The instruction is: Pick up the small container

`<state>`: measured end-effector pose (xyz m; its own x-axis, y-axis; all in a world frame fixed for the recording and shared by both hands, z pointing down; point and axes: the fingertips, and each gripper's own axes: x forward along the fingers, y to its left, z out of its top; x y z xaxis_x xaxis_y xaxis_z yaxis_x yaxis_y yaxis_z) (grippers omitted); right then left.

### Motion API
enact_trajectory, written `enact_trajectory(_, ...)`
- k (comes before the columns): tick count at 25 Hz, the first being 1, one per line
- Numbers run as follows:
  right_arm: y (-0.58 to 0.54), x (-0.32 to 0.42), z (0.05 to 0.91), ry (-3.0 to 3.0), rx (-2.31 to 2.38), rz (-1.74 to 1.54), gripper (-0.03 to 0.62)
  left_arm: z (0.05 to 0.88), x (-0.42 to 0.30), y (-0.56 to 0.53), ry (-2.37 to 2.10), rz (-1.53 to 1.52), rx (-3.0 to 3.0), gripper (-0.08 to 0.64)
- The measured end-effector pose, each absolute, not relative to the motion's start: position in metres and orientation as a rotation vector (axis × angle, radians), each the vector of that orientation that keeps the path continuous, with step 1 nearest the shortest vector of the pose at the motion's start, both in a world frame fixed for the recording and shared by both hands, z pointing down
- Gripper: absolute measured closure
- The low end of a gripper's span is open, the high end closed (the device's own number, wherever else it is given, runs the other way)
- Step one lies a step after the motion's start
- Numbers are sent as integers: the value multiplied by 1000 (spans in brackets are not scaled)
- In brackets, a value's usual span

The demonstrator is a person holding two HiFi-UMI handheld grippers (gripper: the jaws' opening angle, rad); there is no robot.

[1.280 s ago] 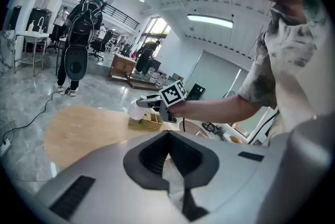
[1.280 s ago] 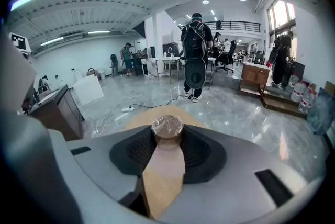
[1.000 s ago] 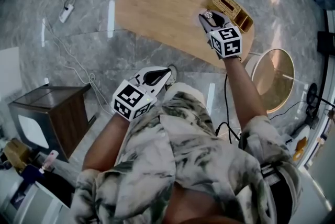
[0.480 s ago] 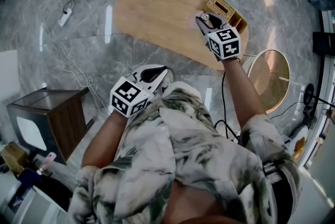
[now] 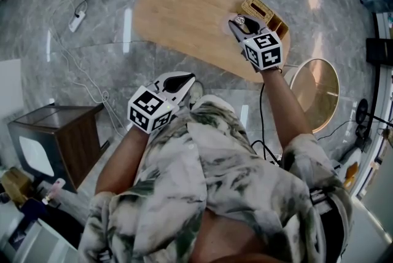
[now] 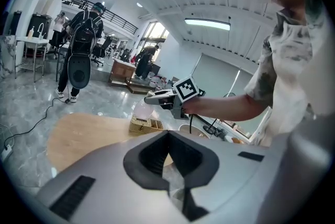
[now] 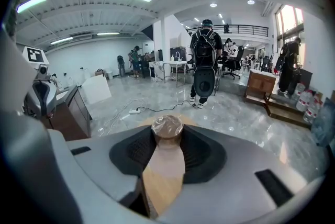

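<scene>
Right gripper clamps small container upright, its long axis near vertical.

"Can you read any text on your feeds?"

"No words, brands or numbers, as far as I can tell. In my head view, the cube on the right claw, toward two o'clock, shows only black-and-white square patterns. The left claw has the same on its cube, at nine o'clock."

"What about the worktop?"

"From the left gripper view I see a dark strip on the wooden box. It's too small for me to read."
</scene>
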<state>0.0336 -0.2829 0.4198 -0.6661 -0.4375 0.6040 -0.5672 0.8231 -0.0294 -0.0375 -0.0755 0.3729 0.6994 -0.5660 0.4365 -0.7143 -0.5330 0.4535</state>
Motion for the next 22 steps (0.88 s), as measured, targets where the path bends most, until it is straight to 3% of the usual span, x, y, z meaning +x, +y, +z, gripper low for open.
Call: enact_trajectory(22, -289, 34, 429, -2399, 716, 283, 436, 378, -43, -86, -995, 318, 2256, 538)
